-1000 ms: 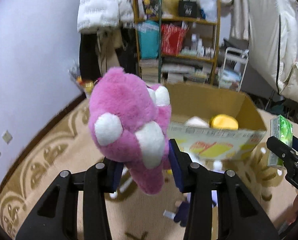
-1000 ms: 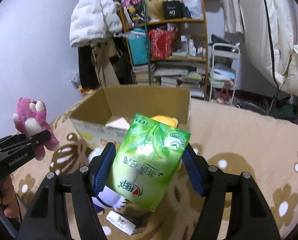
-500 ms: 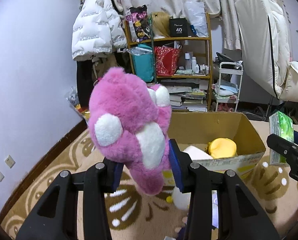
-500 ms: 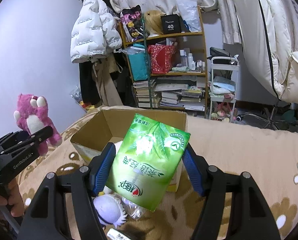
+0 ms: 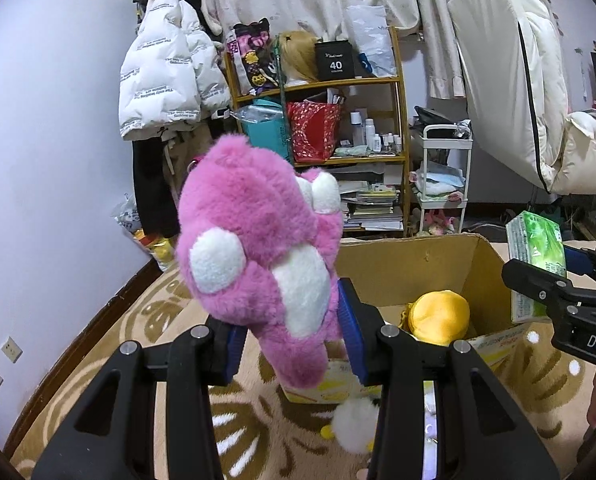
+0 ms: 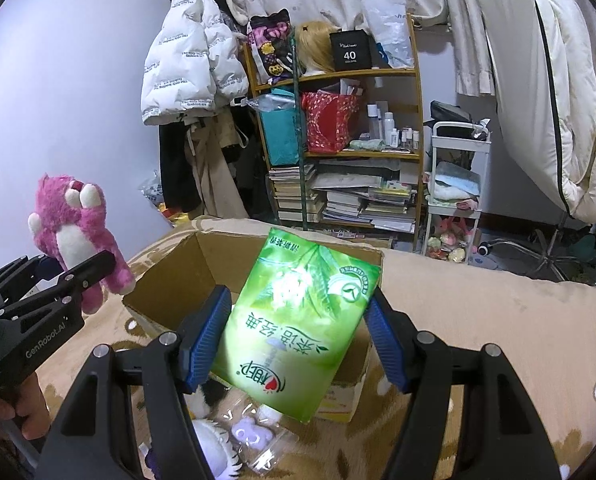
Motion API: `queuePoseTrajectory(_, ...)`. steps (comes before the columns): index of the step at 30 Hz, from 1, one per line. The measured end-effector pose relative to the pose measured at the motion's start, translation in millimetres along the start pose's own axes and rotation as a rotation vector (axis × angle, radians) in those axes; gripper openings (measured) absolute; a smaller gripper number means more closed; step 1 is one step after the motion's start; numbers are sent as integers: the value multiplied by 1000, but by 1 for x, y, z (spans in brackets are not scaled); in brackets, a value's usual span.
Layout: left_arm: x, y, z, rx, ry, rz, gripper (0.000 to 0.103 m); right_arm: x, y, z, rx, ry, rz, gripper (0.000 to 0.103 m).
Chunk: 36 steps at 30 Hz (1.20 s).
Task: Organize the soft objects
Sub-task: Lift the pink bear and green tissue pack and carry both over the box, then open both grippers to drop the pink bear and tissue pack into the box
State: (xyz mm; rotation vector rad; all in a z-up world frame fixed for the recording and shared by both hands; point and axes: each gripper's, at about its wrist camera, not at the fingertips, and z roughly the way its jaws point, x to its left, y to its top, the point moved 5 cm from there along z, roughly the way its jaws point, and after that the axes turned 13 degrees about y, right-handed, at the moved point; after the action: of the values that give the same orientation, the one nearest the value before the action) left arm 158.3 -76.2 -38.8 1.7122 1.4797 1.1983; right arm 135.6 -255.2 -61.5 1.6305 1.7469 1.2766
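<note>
My left gripper point(image 5: 289, 336) is shut on a pink plush bear point(image 5: 257, 256) with white paws, held up in the air. In the right wrist view the same bear point(image 6: 73, 236) hangs at the far left. My right gripper point(image 6: 298, 336) is shut on a green tissue pack point(image 6: 302, 320), which shows at the right edge of the left wrist view as the tissue pack point(image 5: 536, 256). Both sit just before an open cardboard box point(image 5: 430, 256) on the carpet, the box point(image 6: 185, 272) partly hidden by the pack. A yellow plush point(image 5: 440, 316) lies inside it.
A white fluffy toy point(image 5: 354, 424) and a clear bag with a purple toy point(image 6: 253, 436) lie on the patterned beige carpet point(image 6: 498, 320) before the box. Behind stand a crowded wooden shelf point(image 6: 358, 152), a white cart point(image 6: 456, 184), a hanging white jacket point(image 6: 189, 68) and a folded mattress point(image 6: 558, 92).
Both grippers have moved toward the box and risen a little, each keeping its load. The box now sits lower and nearer in both views, and more of the room behind shows.
</note>
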Motion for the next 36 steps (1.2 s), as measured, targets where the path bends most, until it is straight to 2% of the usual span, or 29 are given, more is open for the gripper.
queuePoseTrajectory(20, -18, -2, 29, 49, -75, 2, 42, -19, 0, 30, 32, -5, 4, 72)
queuePoseTrajectory(30, -29, -13, 43, 120, -74, 48, 44, -25, -4, 41, 61, 17, 41, 72)
queuePoseTrajectory(33, -27, -12, 45, 131, -84, 26, 54, -27, -6, 42, 66, 21, 49, 72)
queuePoseTrajectory(36, -26, -13, 44, 134, -77, 24, 57, -28, -6, 43, 66, 24, 54, 73)
